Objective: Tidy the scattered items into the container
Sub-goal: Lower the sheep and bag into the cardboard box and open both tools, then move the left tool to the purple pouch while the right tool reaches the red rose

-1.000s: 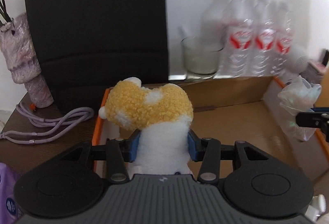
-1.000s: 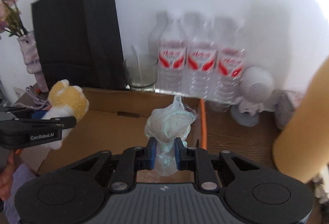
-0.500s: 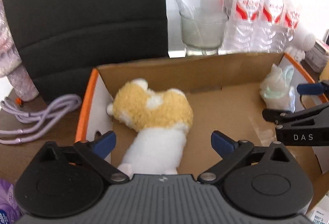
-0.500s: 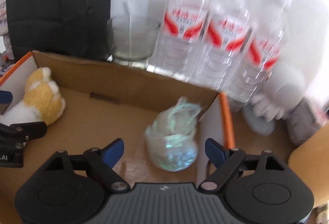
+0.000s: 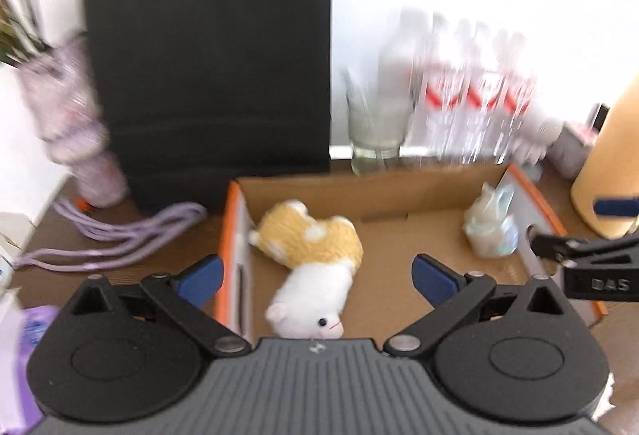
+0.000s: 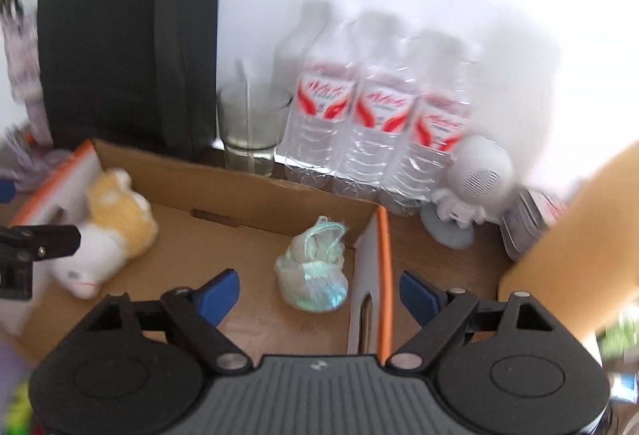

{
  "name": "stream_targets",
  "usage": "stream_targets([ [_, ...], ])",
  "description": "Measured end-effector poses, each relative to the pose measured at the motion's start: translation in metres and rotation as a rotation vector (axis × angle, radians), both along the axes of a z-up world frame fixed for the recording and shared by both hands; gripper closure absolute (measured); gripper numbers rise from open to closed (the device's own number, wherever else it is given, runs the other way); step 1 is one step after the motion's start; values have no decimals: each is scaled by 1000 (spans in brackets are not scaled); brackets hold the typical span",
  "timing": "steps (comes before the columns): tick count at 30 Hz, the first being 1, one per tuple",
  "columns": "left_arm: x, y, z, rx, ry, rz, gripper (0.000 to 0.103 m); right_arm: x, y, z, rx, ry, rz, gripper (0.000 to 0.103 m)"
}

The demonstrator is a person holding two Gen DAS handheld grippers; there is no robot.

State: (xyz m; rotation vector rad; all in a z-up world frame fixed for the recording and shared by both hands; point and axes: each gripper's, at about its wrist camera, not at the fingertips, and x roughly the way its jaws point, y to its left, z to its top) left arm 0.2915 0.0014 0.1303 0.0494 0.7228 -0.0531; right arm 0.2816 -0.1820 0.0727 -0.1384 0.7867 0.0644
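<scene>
Both my jaws spread wide, empty; left gripper [image 5: 315, 275] above cardboard box [image 5: 359, 185]; right gripper [image 6: 319, 293] over box's right wall; plush toy [image 5: 311, 249] lies at box's left end, plastic bundle [image 6: 313, 273] at right end; next: lift clear of orange rim, seek purple packet [image 5: 24, 351] left of box.
</scene>
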Motion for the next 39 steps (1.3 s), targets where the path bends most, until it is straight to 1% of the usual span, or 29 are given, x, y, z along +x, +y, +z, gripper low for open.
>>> stream_targets([
  [2, -39, 3, 9, -4, -76, 11, 0, -32, -6, 11, 53, -21, 0, 15],
  [3, -62, 4, 9, -10, -124, 18, 0, -50, -8, 13, 70, -45, 2, 14],
  [4, -83, 5, 5, -18, -170, 24, 0, -68, -9, 12, 86, -67, 3, 10],
  [5, -104, 4, -1, -24, -207, 29, 0, -86, -10, 10, 101, -91, 5, 9],
  [8, -153, 0, -20, -41, -266, 30, 0, -135, -10, -4, 159, -177, 9, 8],
  [10, -182, 1, -27, -36, -340, 6, 0, -165, -5, -14, 173, -258, 1, 8],
  [12, -208, 1, -32, 2, -433, -4, 0, -194, 0, -25, 171, -358, 3, 7],
  [13, -221, 2, -34, 12, -463, 10, 0, -210, 1, -29, 167, -412, -1, 5],
  [14, -233, 4, -36, 12, -484, 36, 0, -227, 4, -32, 162, -462, 0, 0],
  [15, -244, 5, -39, 6, -496, 59, 0, -242, 5, -35, 167, -503, 4, 0],
  [16, -255, 5, -42, -1, -503, 70, 0, -254, 4, -38, 183, -527, 1, 0],
  [17, -265, 3, -45, -2, -499, 69, 0, -264, 5, -41, 195, -527, -2, 0],
  [19, -285, 1, -50, 0, -470, 52, 0, -280, 8, -44, 183, -478, -4, 0],
  [22, -320, 1, -62, -32, -444, 45, 0, -306, 17, -59, 113, -400, -7, 0],
  [24, -342, 0, -74, -26, -415, 51, 0, -329, 19, -69, 92, -383, -11, 0],
  [27, -370, -3, -88, 14, -393, 39, 0, -364, 20, -80, 141, -363, 4, 1],
  [29, -384, 0, -93, 3, -377, 22, 0, -384, 19, -86, 178, -352, 30, 1],
  [32, -396, 7, -93, -30, -357, 16, 0, -406, 14, -90, 229, -342, 21, 2],
  [34, -399, 13, -91, -20, -355, 33, 0, -414, 9, -91, 263, -327, 16, 2],
  [36, -397, 20, -89, -22, -333, 52, 0, -412, 8, -89, 267, -291, 19, 3],
  [38, -384, 26, -87, -38, -297, 40, 0, -405, 9, -87, 245, -268, 44, 11],
  [39, -376, 29, -86, -38, -291, 33, 0, -399, 11, -85, 233, -263, 53, 11],
])
